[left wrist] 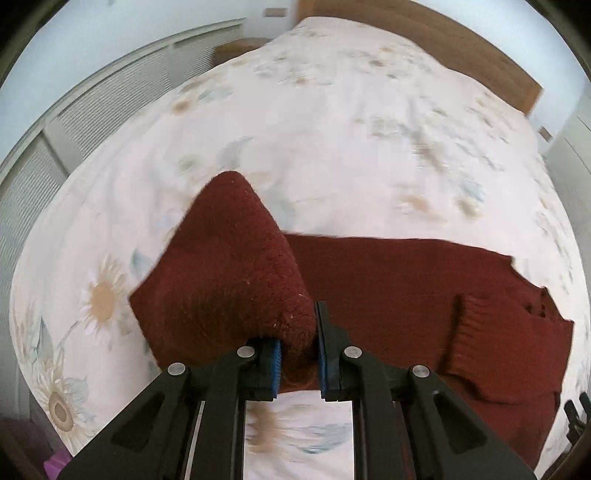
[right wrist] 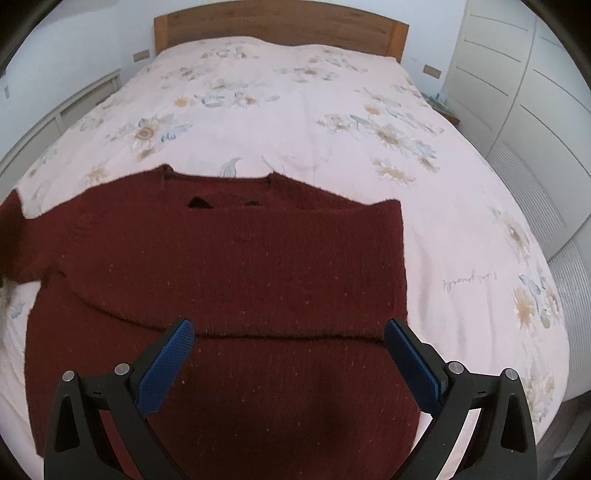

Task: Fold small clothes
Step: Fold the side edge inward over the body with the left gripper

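A: Where was the sweater point(right wrist: 229, 266)?

B: Spread across the foot end of the bed point(right wrist: 295, 110), dark red knit, neckline toward the wooden headboard point(right wrist: 280, 26). Its right side was already turned in over the body, leaving a straight vertical edge there. On the other side, the sleeve point(left wrist: 229, 266) was raised off the bedspread in the left tool point(left wrist: 298, 354), whose 2 blue pads were clenched on a bunch of the fuzzy knit.

A: And the right tool point(right wrist: 290, 363)?

B: Released, jaws spread wide, holding nothing, hovering over the lower body of the sweater near a horizontal fold line.

A: How would the sweater handle?

B: My guess: soft, thick and limp, with some weight, so it would drape and sag from any single grip. The fuzzy yarn looked grippy, not slippery, and not fragile, though loose knit can stretch if dragged. I'd take hold at firm edges, the cuff, hem or shoulder seam, pinching through both layers.

A: Any writing?

B: No label showed on the sweater. The bedspread, pale with printed daisies, carried 1 line of cursive script point(right wrist: 471, 282) near its right edge, seen upside down and too small to read.
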A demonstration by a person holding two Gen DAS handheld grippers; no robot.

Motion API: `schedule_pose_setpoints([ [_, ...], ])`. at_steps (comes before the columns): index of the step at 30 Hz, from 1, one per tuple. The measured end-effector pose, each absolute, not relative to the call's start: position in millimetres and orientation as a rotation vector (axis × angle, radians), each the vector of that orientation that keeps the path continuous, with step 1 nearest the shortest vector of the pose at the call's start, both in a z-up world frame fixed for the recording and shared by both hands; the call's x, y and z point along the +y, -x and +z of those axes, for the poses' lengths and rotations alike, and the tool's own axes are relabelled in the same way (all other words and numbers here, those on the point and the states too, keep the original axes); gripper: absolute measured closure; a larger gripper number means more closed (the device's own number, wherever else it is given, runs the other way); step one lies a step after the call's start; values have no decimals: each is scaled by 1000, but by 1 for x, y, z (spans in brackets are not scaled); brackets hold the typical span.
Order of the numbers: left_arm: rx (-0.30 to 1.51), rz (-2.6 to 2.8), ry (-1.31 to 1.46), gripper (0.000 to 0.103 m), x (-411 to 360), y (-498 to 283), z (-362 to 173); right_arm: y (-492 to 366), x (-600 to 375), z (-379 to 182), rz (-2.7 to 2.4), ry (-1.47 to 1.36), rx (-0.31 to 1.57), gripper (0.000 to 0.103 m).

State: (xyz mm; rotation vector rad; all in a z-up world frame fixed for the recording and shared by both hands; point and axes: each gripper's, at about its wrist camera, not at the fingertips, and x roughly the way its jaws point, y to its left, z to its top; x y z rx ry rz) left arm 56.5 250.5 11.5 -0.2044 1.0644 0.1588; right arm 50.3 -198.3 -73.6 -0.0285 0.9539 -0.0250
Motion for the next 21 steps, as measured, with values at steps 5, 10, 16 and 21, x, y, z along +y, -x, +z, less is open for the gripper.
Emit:
schedule_pose_setpoints([
  [5,1033,60,140,91,184,-79,28,-45,-217,-60,-29,21,910,0],
  [10,1011,-41,63,91,114,-108,33,-42,-246,-50,-68,6,885,0],
  [16,996,-173,-8,91,31,-128,27,-35,-277,-46,-111,-25,865,0],
  [21,1027,-274,-25,91,-33,-136,4,-30,-288,-58,-122,-55,888,0],
])
